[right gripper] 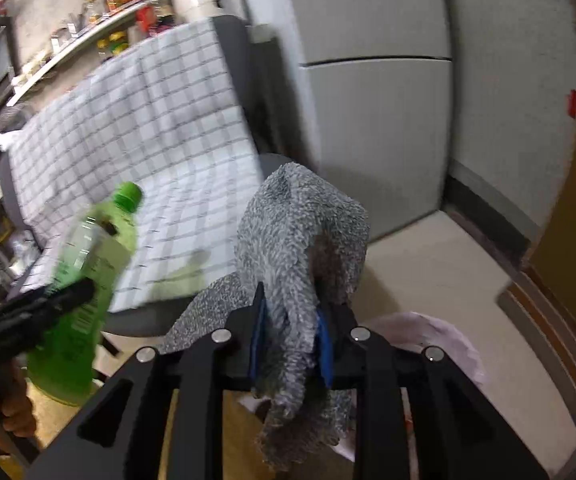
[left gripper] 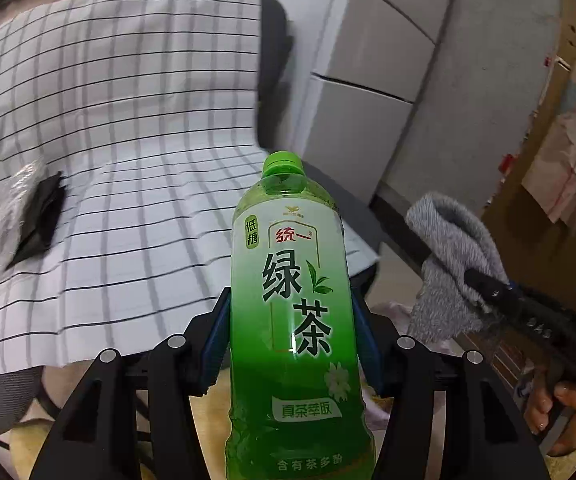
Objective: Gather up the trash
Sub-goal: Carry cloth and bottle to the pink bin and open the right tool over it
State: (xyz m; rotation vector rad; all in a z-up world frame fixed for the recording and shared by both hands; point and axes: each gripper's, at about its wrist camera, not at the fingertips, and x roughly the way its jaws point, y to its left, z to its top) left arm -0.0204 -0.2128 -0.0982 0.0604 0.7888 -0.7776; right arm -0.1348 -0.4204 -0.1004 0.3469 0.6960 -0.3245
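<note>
A green tea bottle (left gripper: 292, 300) with a green cap stands upright between the blue pads of my left gripper (left gripper: 291, 296), which is shut on its labelled body. The right wrist view shows the same bottle (right gripper: 88, 256) at the left, blurred, in the left gripper (right gripper: 68, 296). My right gripper (right gripper: 292, 304) is shut on a grey fuzzy cloth (right gripper: 304, 232), which bulges above the fingers and hangs below them. In the left wrist view that cloth (left gripper: 452, 256) and the right gripper (left gripper: 488, 284) are at the right, level with the bottle.
A white checked cloth (left gripper: 128, 128) covers grey furniture ahead; a black wrapper in clear plastic (left gripper: 36, 220) lies on it. Grey cabinet doors (right gripper: 376, 112) stand behind. A pale pink bag (right gripper: 444, 332) sits below the right gripper. A cluttered shelf (right gripper: 88, 36) runs far left.
</note>
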